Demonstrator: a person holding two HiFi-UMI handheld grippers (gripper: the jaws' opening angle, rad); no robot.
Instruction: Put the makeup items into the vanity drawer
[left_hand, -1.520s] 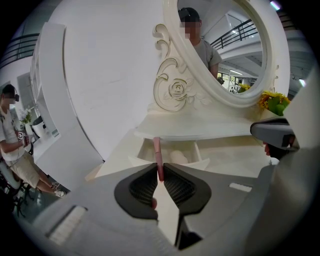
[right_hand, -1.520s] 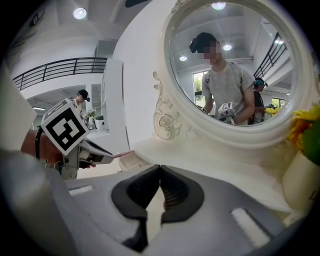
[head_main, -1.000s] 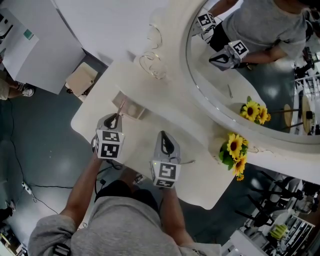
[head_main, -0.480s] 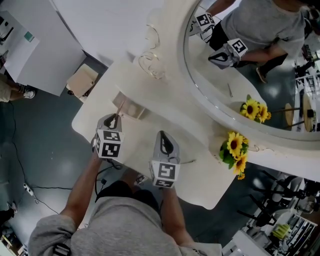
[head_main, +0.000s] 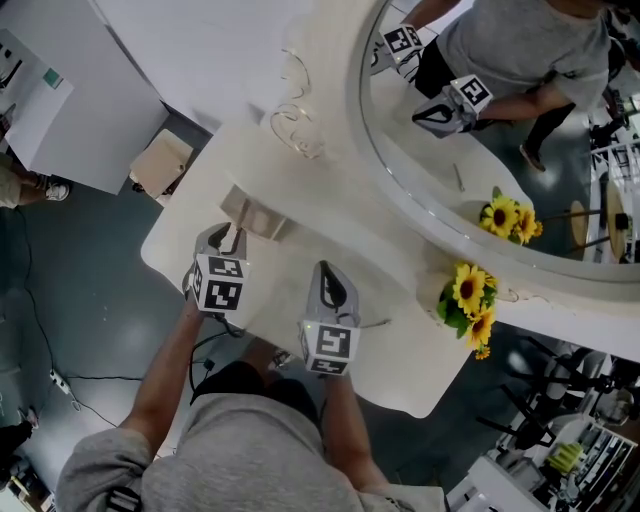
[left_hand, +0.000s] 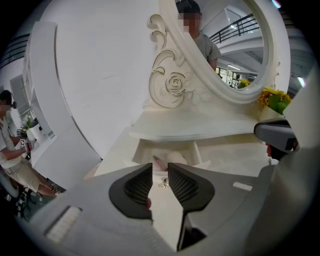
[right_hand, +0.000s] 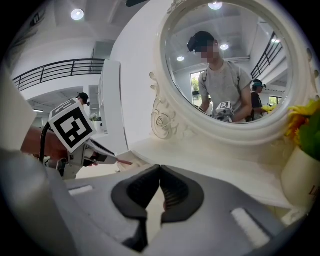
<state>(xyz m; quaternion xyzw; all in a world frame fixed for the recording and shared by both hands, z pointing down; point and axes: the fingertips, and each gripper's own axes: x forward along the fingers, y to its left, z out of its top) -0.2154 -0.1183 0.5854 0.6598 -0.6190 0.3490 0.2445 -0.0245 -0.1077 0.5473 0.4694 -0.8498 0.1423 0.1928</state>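
Left gripper (head_main: 233, 238) is at the vanity's (head_main: 400, 262) left end, tilted down, tips at the front of the open drawer (head_main: 262, 216). Its jaws have just been opening and now stand apart, with a clear gap and the pads pressing on nothing.

A pink stick (left_hand: 159, 162) shows just past the tips, lying in the drawer mouth. A pinkish bit also shows against the inner edge of the left pad; cannot tell whether it is the same stick. From the right gripper view the stick's end juts from the left gripper's tips toward the drawer.

The drawer is pulled out under the tabletop and its inside is pale. A small metal knob shows on its front.

Right gripper (head_main: 325, 270) is over the middle of the tabletop, near the front edge and well apart from the drawer. Its jaws are pressed together and empty.

Sunflowers (head_main: 468, 296) stand in a pot at the right end of the vanity. An oval mirror (head_main: 500, 150) behind shows the person and both grippers.
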